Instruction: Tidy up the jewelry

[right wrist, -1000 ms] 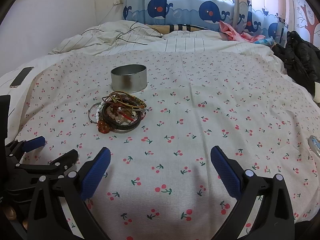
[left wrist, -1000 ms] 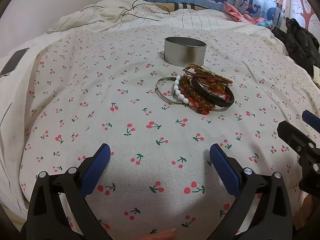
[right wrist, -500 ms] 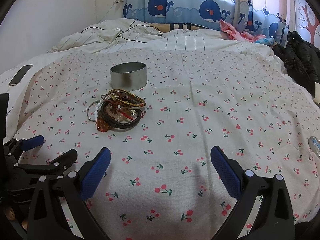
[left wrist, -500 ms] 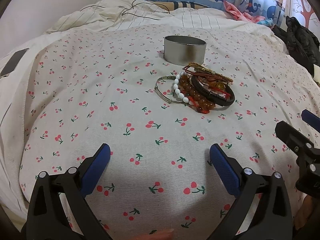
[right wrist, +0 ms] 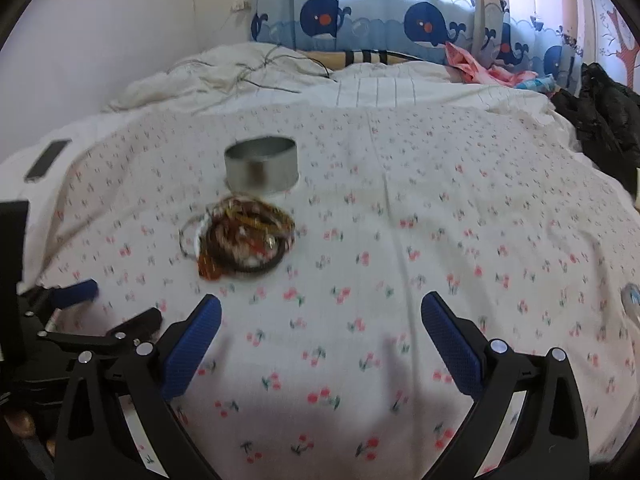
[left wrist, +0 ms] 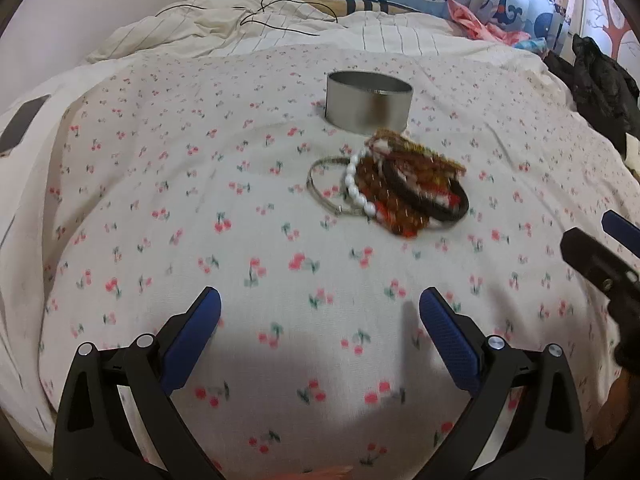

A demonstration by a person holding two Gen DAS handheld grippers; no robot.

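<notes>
Currently both grippers, left gripper (left wrist: 320, 322) and right gripper (right wrist: 321, 326), hover spread and empty; bracelet pile (left wrist: 394, 186) lies ahead, touching the tin (left wrist: 369, 103) beyond, probably its intended container.

Brushed metal tin (left wrist: 369, 103), glossy beaded bracelets (left wrist: 394, 188), matt printed cotton sheet (left wrist: 180, 208).

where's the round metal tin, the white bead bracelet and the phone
round silver metal tin (left wrist: 368, 110), left wrist view, front wall
white bead bracelet (left wrist: 358, 190), left wrist view, bead strand
dark phone (right wrist: 47, 160), right wrist view, screen
</notes>
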